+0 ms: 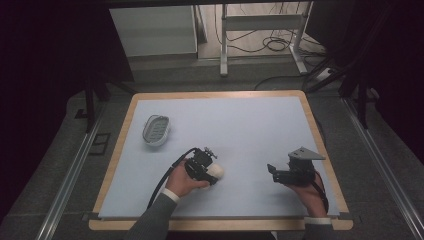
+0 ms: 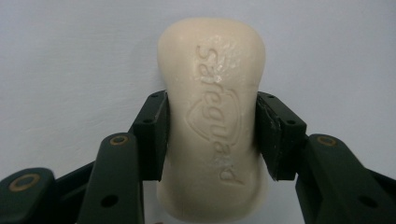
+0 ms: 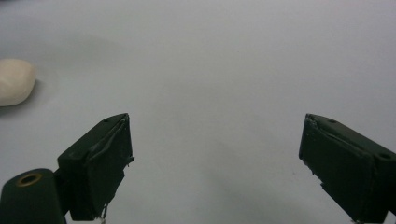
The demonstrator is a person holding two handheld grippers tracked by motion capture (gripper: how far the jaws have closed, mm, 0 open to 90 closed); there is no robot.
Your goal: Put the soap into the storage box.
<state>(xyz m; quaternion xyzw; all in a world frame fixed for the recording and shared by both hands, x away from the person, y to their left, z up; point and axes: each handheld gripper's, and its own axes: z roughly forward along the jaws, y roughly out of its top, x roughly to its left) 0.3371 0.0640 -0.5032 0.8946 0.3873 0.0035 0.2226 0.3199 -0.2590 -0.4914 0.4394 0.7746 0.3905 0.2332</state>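
Note:
A cream bar of soap [image 2: 215,121] with a raised brand stamp lies on the pale blue mat, and my left gripper [image 2: 211,135] is shut on its narrow waist, both pads pressed to its sides. From above, the same soap [image 1: 217,172] shows pale at the tip of the left gripper [image 1: 209,172] near the front middle of the mat. My right gripper [image 1: 271,169] rests low at the front right, pointing left. Its jaws stand wide apart with nothing between them [image 3: 215,154]. The soap's end [image 3: 15,81] shows at the far left of the right gripper view.
A grey-white soap dish [image 1: 156,130] with a slotted insert sits at the mat's left, behind the left hand. The blue mat [image 1: 240,125] covers a wood-edged table [image 1: 119,145]. Beyond the table's far edge stand a white desk frame [image 1: 260,30] and floor cables.

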